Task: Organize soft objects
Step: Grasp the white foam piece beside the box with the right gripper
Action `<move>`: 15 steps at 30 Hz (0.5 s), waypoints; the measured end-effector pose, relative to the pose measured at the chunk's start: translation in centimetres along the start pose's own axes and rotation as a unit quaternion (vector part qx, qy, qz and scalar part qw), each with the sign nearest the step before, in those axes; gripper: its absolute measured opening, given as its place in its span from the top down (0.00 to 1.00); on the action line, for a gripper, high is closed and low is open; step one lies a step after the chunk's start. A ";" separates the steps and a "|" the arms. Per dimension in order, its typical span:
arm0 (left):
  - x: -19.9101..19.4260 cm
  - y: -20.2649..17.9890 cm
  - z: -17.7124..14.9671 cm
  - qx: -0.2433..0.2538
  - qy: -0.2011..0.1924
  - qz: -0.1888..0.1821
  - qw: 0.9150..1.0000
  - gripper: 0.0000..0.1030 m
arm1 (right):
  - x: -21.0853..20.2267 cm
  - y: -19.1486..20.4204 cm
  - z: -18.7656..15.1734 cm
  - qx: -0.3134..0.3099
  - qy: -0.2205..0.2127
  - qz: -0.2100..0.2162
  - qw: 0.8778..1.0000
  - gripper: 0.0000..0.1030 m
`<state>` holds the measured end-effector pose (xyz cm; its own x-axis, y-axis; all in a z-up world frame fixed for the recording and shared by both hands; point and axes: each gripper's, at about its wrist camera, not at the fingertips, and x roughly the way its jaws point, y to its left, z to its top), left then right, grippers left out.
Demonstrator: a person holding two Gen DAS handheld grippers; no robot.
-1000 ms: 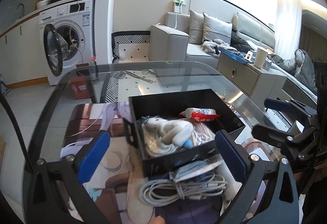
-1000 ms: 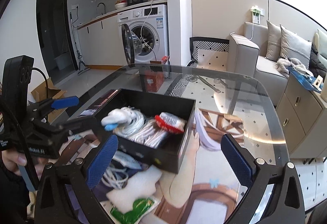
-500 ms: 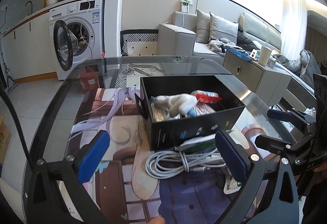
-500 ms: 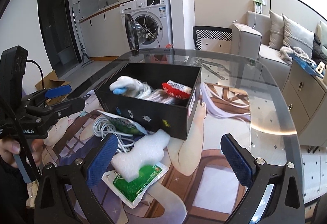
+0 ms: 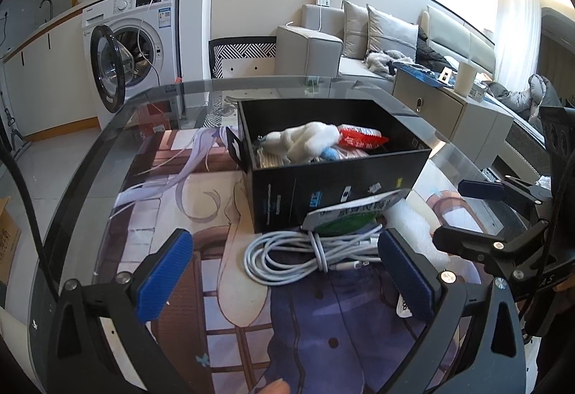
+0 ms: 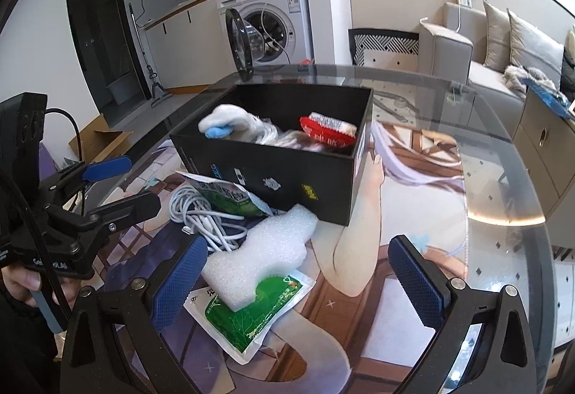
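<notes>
A black box (image 5: 337, 193) (image 6: 276, 178) stands on the glass table and holds a white plush with a blue tip (image 5: 305, 140) (image 6: 224, 123), a red packet (image 5: 359, 140) (image 6: 329, 131) and cable. In front of it lie a coiled white cable (image 5: 298, 257) (image 6: 205, 214), a green and white pouch (image 5: 354, 212) (image 6: 224, 194), a white foam piece (image 6: 262, 257) (image 5: 413, 225) and a second green pouch (image 6: 251, 315). My left gripper (image 5: 284, 279) is open and empty above the cable. My right gripper (image 6: 298, 279) is open and empty above the foam.
A printed mat (image 5: 201, 200) covers the glass table (image 6: 503, 157). Behind stand a washing machine with its door open (image 5: 133, 45), a sofa (image 5: 359, 49) and a low cabinet (image 5: 452, 106). Each gripper shows in the other's view, the right one (image 5: 503, 214) and the left one (image 6: 90, 193).
Both grippers have pulled back from the box toward me, so the cable, pouches and foam in front of it now show fully. Both stay open and empty.
</notes>
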<state>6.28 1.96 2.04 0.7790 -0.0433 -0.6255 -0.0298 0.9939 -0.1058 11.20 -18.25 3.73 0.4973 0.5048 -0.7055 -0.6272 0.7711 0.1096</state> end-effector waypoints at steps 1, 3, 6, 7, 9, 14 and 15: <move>0.0 -0.1 0.0 0.000 0.001 -0.001 1.000 0.00 | 0.1 0.0 -0.1 0.000 0.002 0.003 1.000 0.01; 0.2 0.0 -0.1 -0.002 0.004 0.000 1.000 0.00 | 0.2 0.5 -0.1 -0.010 0.004 0.017 1.000 0.01; 0.4 0.0 -0.3 -0.004 0.008 0.001 1.000 0.00 | 0.4 1.4 -0.3 -0.025 0.008 0.021 0.999 0.01; 0.5 0.1 -0.4 -0.006 0.009 0.001 1.000 0.00 | 0.5 1.6 -0.4 -0.027 0.010 0.021 0.999 0.01; 0.6 0.2 -0.5 -0.008 0.010 0.000 1.000 0.00 | 1.0 1.9 -0.5 -0.032 0.017 0.018 0.999 0.01; 0.6 0.6 -0.6 -0.011 0.008 0.001 1.000 0.00 | 1.9 2.0 -0.7 -0.037 0.034 0.007 0.999 0.01; 0.6 0.6 -0.6 -0.011 0.008 0.003 1.000 0.00 | 1.9 2.0 -0.7 -0.039 0.036 0.003 0.999 0.01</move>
<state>6.41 2.50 1.14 0.7686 -0.0400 -0.6385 -0.0471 0.9918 -0.1188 10.48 -16.07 2.10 0.4508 0.4790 -0.7532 -0.6767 0.7337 0.0616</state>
